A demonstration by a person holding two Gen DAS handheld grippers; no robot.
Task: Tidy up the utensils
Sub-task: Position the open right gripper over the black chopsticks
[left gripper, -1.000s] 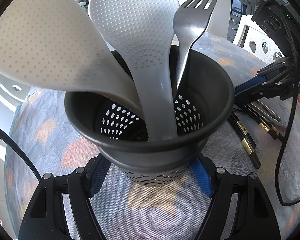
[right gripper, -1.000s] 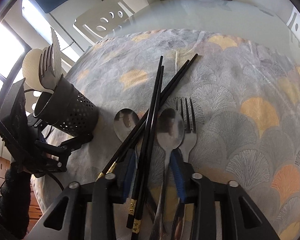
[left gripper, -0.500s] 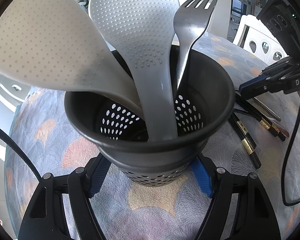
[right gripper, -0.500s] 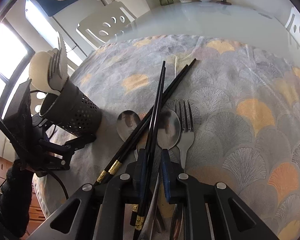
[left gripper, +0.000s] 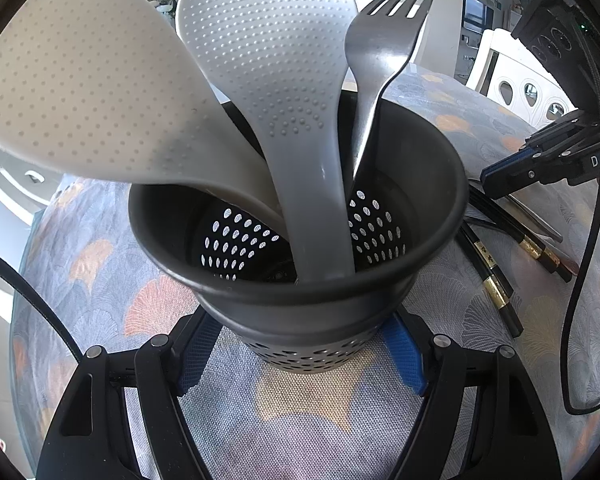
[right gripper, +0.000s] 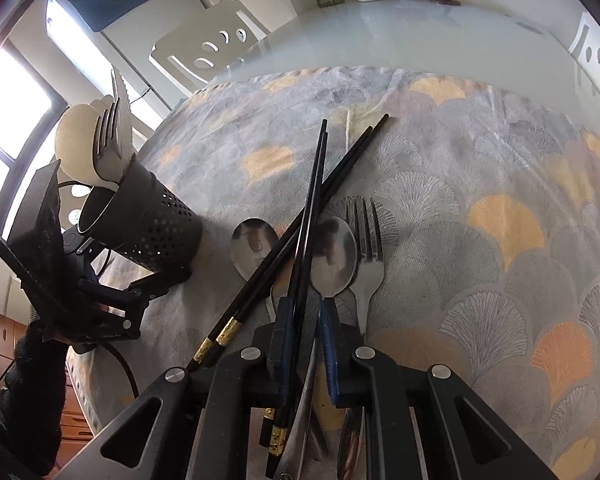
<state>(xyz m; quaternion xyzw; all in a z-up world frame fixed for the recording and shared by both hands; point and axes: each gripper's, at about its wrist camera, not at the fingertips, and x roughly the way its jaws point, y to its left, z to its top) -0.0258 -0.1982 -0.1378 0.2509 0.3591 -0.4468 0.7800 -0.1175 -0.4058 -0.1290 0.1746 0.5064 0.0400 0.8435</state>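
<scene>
While the left hand-held gripper (left gripper: pixel 300 354) clamps the holder (left gripper: pixel 300 240), right hand-held gripper (right gripper: pixel 305 320) nearly together on chopsticks (right gripper: pixel 306 216) (pair).

Utensil holder (left gripper: pixel 300 280) stands on the tabletop (right gripper: pixel 480 160), between the fingers of the left hand-held gripper (left gripper: pixel 300 356), pads against its lower wall. In the holder: two rice paddles (left gripper: pixel 268 60) and a fork (left gripper: pixel 380 40), heads up, fork rightmost. In the right wrist view the holder sits at left, loose cutlery to its right on the tabletop: chopsticks (right gripper: pixel 312 200) cross over a spoon (right gripper: pixel 254 244); a second spoon (right gripper: pixel 334 256) lies right of them, a table fork (right gripper: pixel 366 256) just beside it on the right. Right hand-held gripper (right gripper: pixel 304 344) is at the near ends, jaws nearly together around one chopstick pair and a spoon handle.
</scene>
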